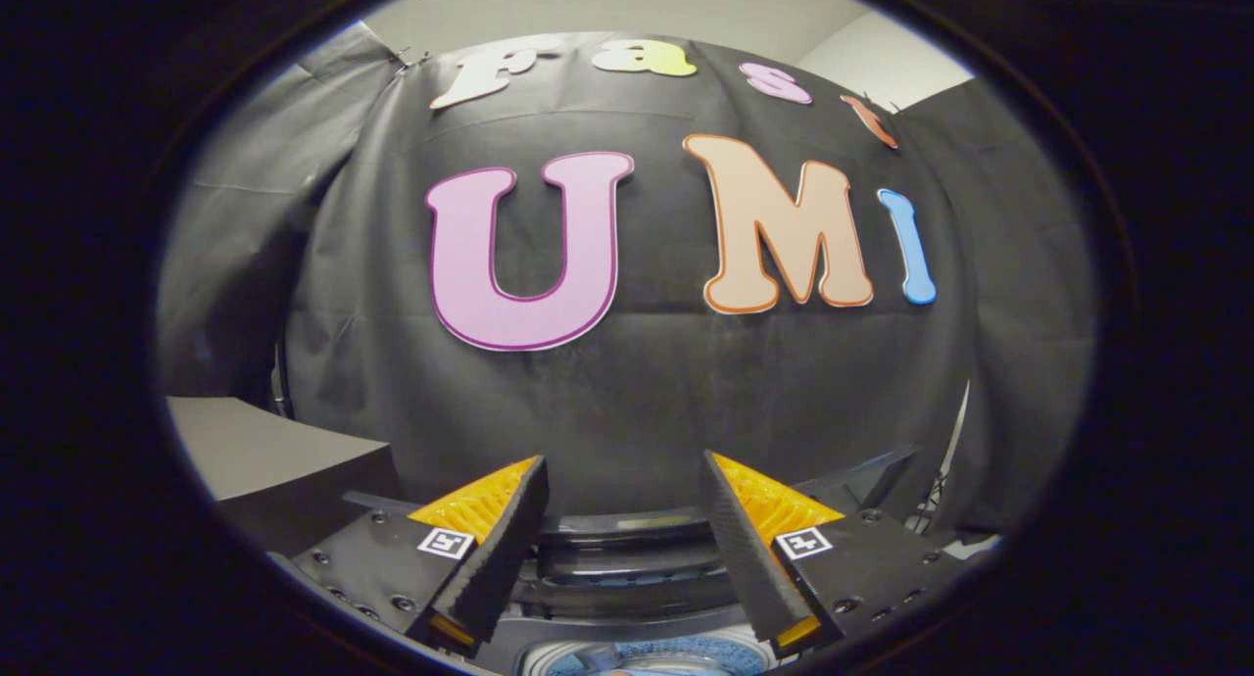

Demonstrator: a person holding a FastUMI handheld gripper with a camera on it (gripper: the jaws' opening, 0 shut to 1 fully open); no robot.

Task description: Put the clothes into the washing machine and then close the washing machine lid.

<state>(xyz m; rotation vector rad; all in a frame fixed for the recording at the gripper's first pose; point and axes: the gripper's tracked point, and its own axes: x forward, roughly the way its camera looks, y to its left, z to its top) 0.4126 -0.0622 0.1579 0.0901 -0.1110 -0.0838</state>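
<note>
My gripper (625, 472) is open, its two fingers spread wide with nothing between them, raised and facing the booth's black cloth wall. Low between the fingers I see the top of the washing machine (627, 558): a dark raised lid or rear panel edge, and below it a sliver of the drum opening with something bluish (676, 651) inside. Whether that is clothing I cannot tell.
A grey box-like surface (265, 451) stands to the left of the fingers against the cloth wall. A dark angled panel (867, 475) sits behind the right finger. The black cloth wall is close ahead.
</note>
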